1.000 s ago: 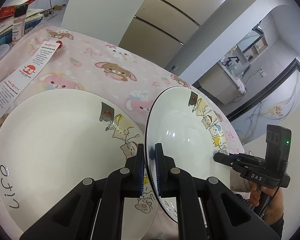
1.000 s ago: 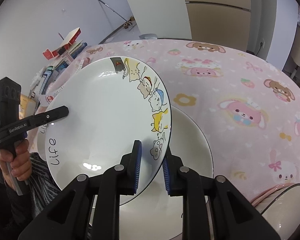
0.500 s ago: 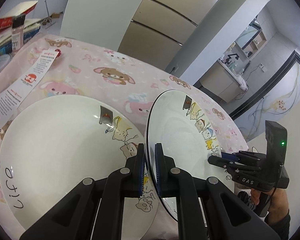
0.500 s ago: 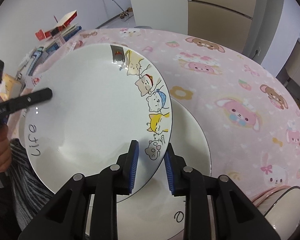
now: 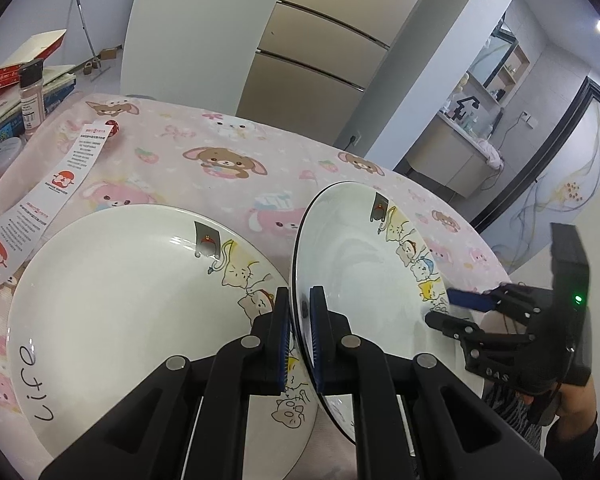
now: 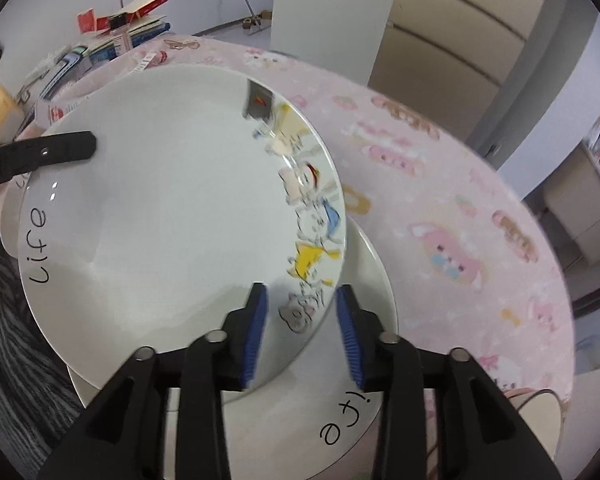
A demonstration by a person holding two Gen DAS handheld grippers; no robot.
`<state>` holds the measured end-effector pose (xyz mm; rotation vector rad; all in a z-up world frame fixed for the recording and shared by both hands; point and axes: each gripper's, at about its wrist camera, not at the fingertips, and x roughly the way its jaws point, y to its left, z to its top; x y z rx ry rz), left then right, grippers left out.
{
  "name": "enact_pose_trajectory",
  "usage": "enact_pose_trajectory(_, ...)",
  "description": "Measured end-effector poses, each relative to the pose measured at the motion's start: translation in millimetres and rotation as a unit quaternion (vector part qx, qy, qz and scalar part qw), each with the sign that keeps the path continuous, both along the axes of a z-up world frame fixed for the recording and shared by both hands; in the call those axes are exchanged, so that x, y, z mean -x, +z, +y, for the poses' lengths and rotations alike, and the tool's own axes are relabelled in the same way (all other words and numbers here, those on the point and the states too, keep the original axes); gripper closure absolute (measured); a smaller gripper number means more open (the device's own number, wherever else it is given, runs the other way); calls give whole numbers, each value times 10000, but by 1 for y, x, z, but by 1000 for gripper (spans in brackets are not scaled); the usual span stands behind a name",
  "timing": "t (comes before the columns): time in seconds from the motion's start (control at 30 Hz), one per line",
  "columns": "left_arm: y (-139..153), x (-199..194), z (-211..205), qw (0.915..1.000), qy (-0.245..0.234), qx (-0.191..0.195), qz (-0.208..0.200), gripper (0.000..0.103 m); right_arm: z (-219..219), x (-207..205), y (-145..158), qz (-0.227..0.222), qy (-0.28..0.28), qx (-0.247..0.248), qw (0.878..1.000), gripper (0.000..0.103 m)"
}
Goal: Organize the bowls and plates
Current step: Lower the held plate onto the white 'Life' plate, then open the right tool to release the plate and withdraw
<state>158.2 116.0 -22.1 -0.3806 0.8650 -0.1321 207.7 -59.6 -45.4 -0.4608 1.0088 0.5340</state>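
Plate (image 5: 364, 280), raised on edge and tilted, is pinched at its near rim by the left tool (image 5: 299, 336), whose blue pads are clenched on it; this grasp alone carries it above the worktop (image 5: 228, 152). At the opposite rim the right tool (image 6: 302, 330) is released: its pads stand apart on either side of the cat-printed border (image 6: 308, 216) without pressing, so it appears to serve only as a guard or to be letting go. The right-wrist view is motion-blurred, and contact there cannot be judged.

Beneath and just beside the raised plate lies a second plate (image 5: 120, 308) of the same pattern, flat on the worktop, lettering facing up. Holding the upper plate tilted, one edge low over the lower one, suits sliding it down into a stack; the step in hand is judged to be that stacking, not yet done.

Bowl (image 6: 540, 420), partly seen at the lower right of the right-wrist view, sits apart from the plates. Farther off lie a paper strip (image 5: 48, 196), a spice jar (image 5: 31, 96) and stacked books (image 6: 112, 44) at the worktop's far side.
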Motion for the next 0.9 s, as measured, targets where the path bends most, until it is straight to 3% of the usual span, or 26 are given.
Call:
enact_pose_trajectory(0.2, -6, -3, -8, 9999, -100, -111, 48, 93, 9, 13, 1, -391, 216, 431, 9981, 42)
enact_pose_trajectory(0.27, -8, -3, -13, 9998, -99, -155, 70, 93, 11, 19, 2, -587, 319, 686, 9954, 40)
enact_pose_trajectory(0.43, -12, -4, -29, 9985, -212, -502, 101, 91, 8, 32, 15, -1077, 382, 1064, 9877, 24)
enact_pose_trajectory(0.53, -16, -5, -32, 9979, -217, -596, 135, 90, 3, 39, 22, -1299, 374, 1107, 9846, 23)
enact_pose_trajectory(0.57, -17, -6, -31, 9980, -224, -574, 140, 90, 1, 41, 24, -1320, 377, 1053, 9849, 23)
enact_pose_trajectory(0.7, -19, -7, -32, 9979, -221, -597, 143, 89, -10, 46, 37, -1412, 280, 530, 9882, 2)
enact_pose_trajectory(0.9, -19, -7, -41, 9959, -391, -818, 47, 89, -27, 49, 51, -1682, -9, -530, 9843, 0)
